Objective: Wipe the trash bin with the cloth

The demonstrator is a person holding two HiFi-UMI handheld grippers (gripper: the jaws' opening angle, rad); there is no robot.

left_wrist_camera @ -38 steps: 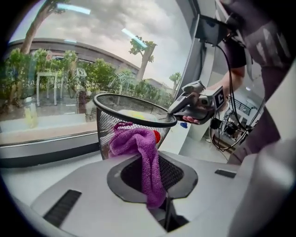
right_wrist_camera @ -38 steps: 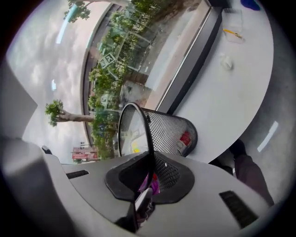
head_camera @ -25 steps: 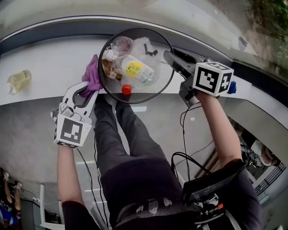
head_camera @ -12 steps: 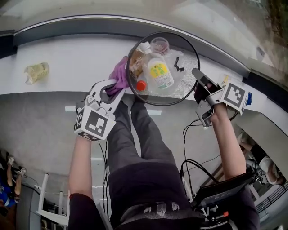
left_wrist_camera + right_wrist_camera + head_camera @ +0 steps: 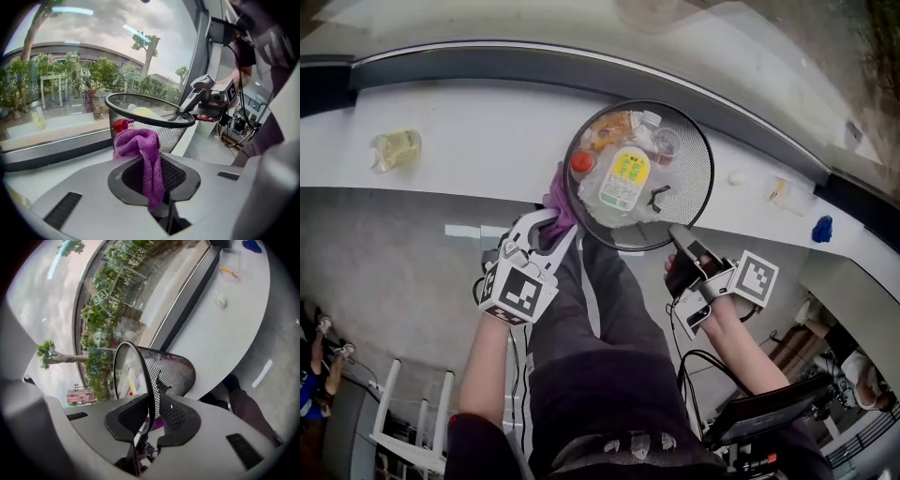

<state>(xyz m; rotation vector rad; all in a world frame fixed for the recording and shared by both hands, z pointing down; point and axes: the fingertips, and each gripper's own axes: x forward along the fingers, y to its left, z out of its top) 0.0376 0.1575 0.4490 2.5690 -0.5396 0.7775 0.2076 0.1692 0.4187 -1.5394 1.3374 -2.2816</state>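
**Mesh bin (image 5: 689, 167) held for wiping.** The bin stands directly ahead of both claws, at the near edge of the counter (image 5: 469, 141). Its rim passes between the jaws of the right claw (image 5: 680, 239), one jaw inside the mesh wall and one outside. These jaws have just been closing and now clamp the rim. The left claw (image 5: 551, 225) is closed on a purple cloth (image 5: 143, 150). The bunched free end of the cloth projects past the claw's tips and appears to touch the bin's outer wall, well to the left of the right claw's grip. Inside the bin, beyond the right claw's tips, lie a bottle (image 5: 623, 180) with a red cap and other loose trash.

**Hazards (judged).** The right claw holds only a thin wire rim, and on one side. A firm stroke from the cloth may pivot the light bin about that grip or push it off the counter edge. Any tilt would spill the loose contents. The cloth is pinched by a narrow fold, so drag on the rough mesh may snag it and pull it out of the left claw.

**Orientation.** The bin's long axis runs from base to mouth and stands roughly upright, with the mouth pointing up toward the head camera. The wall tapers downward. A slight lean toward the right claw cannot be excluded.
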